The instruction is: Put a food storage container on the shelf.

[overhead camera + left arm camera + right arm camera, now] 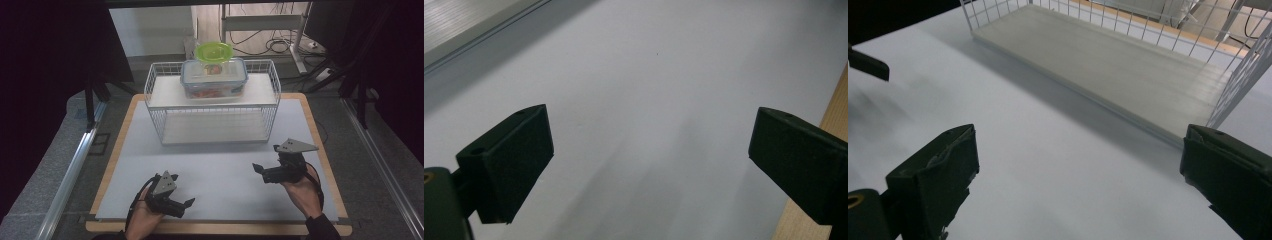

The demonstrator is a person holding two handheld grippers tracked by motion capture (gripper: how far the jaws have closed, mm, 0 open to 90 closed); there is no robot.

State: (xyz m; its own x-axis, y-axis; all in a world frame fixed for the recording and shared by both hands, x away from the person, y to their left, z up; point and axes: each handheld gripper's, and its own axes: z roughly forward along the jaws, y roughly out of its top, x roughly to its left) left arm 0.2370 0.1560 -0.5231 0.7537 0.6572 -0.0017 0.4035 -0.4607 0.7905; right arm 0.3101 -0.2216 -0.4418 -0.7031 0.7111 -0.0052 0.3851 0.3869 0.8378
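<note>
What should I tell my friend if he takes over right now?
Left tongs: open, holding nothing, low over the white mat near its front edge.
Right tongs: open, holding nothing, pointing left above the mat.
The clear box with a blue-rimmed lid sits on the wire rack's top shelf, with a green bowl on it.
Done: nothing visibly moved.
Left: probably reach for the box.

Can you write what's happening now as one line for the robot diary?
left gripper: open, empty | right gripper: open, empty | box: on rack top shelf | green bowl: behind box
</note>
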